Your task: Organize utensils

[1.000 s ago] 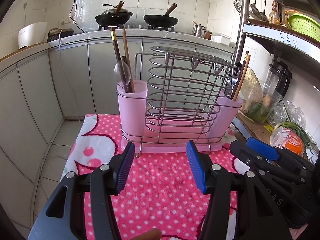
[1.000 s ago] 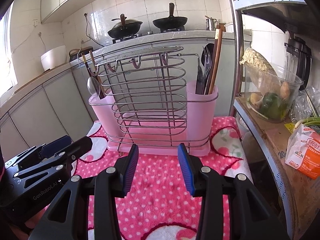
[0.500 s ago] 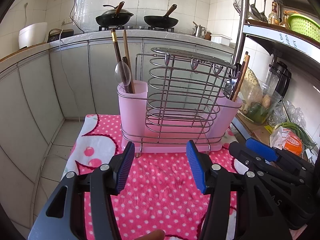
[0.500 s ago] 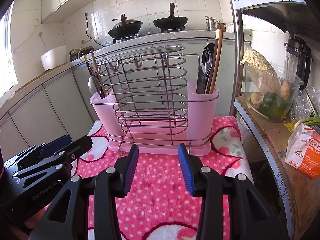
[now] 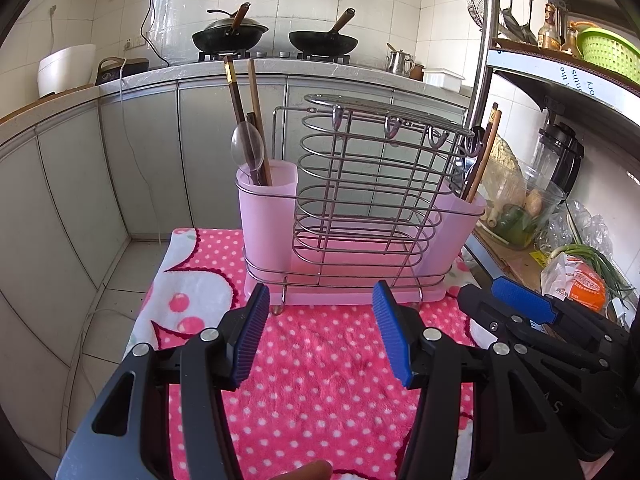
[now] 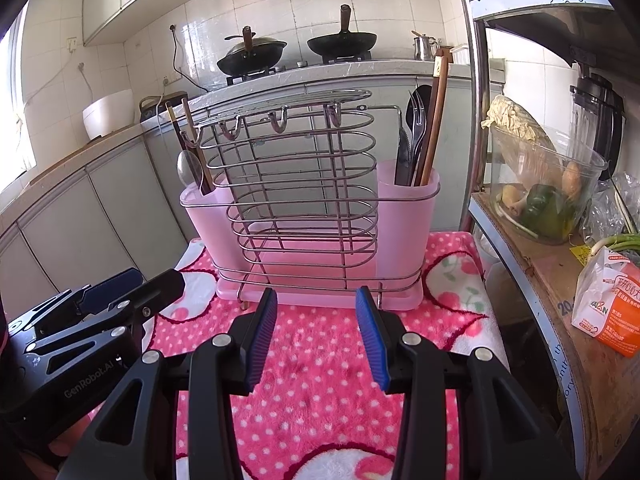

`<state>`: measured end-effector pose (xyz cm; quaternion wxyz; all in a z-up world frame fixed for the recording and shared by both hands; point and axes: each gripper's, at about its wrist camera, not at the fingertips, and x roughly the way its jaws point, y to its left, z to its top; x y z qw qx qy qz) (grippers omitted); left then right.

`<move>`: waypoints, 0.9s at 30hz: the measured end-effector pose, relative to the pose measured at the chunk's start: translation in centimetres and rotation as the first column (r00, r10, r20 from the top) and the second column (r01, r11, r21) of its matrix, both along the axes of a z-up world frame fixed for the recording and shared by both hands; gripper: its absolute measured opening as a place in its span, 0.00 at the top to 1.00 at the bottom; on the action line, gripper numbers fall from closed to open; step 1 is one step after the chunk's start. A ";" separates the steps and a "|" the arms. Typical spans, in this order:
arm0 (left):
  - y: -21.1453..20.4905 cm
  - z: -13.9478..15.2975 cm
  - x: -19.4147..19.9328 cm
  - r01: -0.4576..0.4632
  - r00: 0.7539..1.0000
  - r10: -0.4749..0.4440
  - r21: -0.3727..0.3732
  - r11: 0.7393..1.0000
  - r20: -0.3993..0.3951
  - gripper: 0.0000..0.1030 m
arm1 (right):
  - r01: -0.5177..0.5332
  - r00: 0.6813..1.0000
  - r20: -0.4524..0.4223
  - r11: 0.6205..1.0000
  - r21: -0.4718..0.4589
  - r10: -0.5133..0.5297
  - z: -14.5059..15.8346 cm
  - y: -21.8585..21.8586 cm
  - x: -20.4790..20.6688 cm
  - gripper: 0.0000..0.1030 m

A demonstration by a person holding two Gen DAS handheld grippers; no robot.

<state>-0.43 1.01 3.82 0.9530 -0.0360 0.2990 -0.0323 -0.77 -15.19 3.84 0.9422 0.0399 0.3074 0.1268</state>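
A wire utensil rack (image 5: 360, 184) with a pink cup at each end stands on a pink dotted cloth (image 5: 320, 368). The left cup (image 5: 266, 216) holds a steel spoon (image 5: 247, 148) and brown chopsticks (image 5: 245, 112). The right cup (image 6: 406, 216) holds a fork, dark utensils (image 6: 416, 132) and chopsticks (image 6: 434, 120). My left gripper (image 5: 320, 336) is open and empty, just short of the rack's base. My right gripper (image 6: 316, 332) is open and empty, also in front of the base. Each gripper shows in the other's view, the right (image 5: 532, 320) and the left (image 6: 100, 312).
A shelf unit stands to the right with a glass bowl of vegetables (image 6: 544, 196), an orange packet (image 6: 608, 312) and a blender (image 6: 600, 108). Grey cabinets and a counter with two woks (image 5: 276, 36) run behind. The cloth's left edge drops to the floor (image 5: 120, 280).
Both grippers have stayed open and nearly still; the views shift only slightly towards the rack.
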 end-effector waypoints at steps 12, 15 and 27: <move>0.2 -0.1 0.0 0.003 1.000 -0.003 -0.003 1.000 -0.003 0.47 | 0.000 1.000 -0.002 1.000 -0.001 0.000 0.0 0.1 0.1 0.61; 0.2 -0.1 0.0 0.002 1.000 -0.002 -0.004 1.000 -0.004 0.47 | -0.003 1.000 -0.001 1.000 -0.003 0.003 0.0 0.1 0.1 0.61; 0.1 -0.1 0.1 0.002 1.000 -0.002 -0.006 1.000 -0.006 0.47 | -0.003 1.000 -0.004 1.000 -0.004 0.003 -0.1 0.2 0.1 0.61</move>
